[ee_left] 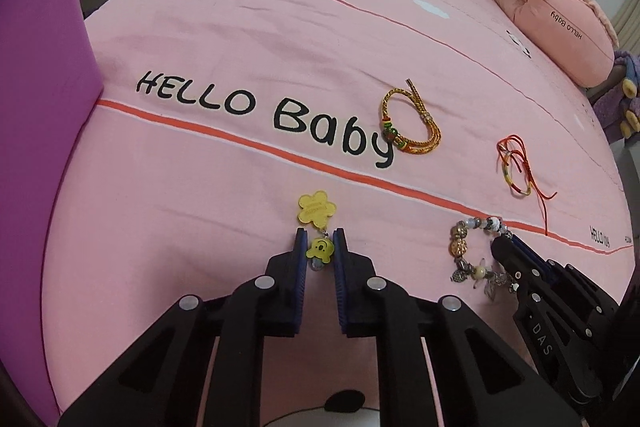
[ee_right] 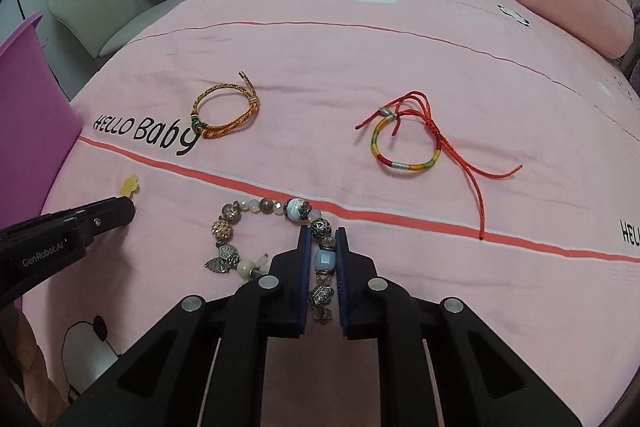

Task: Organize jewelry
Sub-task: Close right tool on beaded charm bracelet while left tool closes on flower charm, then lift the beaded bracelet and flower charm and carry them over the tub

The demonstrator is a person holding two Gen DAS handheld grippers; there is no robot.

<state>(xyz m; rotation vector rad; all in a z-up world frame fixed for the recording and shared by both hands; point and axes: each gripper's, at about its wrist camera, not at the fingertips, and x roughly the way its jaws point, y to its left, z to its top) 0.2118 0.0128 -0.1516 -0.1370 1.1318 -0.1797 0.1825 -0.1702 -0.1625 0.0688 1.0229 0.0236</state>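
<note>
Pick step, both sides at once. My left gripper (ee_left: 320, 239) is pinching the yellow charm (ee_left: 319, 251) between narrow jaws, pads on its small bear-face piece; the flower tag (ee_left: 317, 209) is sticking out past the tips, flat on the bed (ee_left: 200, 39). My right gripper (ee_right: 323, 239) is clamping the beaded bracelet (ee_right: 272, 235) the same way, jaws narrow, pads on a pale faceted bead on its right side, with the rest of the loop lying slack on the sheet to the left.

Both pieces are sitting on the pink sheet just on the near side of the orange stripe. Nothing looks lifted yet.

Next move, as I'm judging it: raise both straight up, slowly, and carry them toward the purple box (ee_left: 40, 67) at the left, which I'm guessing is the destination. The bracelet will hang and swing from one bead; the charm grip is small and could slip.

Still waiting farther out: gold braided bracelet (ee_right: 226, 107) by the "Baby" print and red cord bracelet (ee_right: 408, 143) to the right, well apart from each other.
</note>
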